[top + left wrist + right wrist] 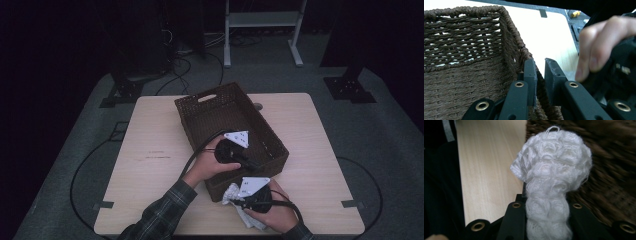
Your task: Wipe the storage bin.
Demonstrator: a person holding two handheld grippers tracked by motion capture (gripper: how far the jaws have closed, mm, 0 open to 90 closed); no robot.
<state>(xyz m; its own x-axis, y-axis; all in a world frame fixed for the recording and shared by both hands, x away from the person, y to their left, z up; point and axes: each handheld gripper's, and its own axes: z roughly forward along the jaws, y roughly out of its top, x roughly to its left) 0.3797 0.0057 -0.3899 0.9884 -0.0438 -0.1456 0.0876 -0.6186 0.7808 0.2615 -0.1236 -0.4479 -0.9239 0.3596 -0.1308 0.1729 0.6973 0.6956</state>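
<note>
Evidently, with the left gripper (539, 75) pinching the basket (200, 112) wall at five o'clock, the right gripper (546, 220), clamping the white cloth (554, 167), risked snagging it.

In the right gripper view the white knitted cloth (549, 182) bunches up over the right claw (546, 202), so its jaw tips are covered and only the black arms below show; the cloth's lower end runs off the bottom edge. Behind it the wicker basket (609, 170) is smeared with blur, its weave hard to read. In the left gripper view the basket wall (537, 82) sits in the gap of the left claw (540, 75), hiding where the pads meet it, and a hand (599, 47) is cut by the right edge. From above, the person's sleeve (160, 212) leaves the bottom edge, and the room beyond the table (150, 140) is too dark to tell.
</note>
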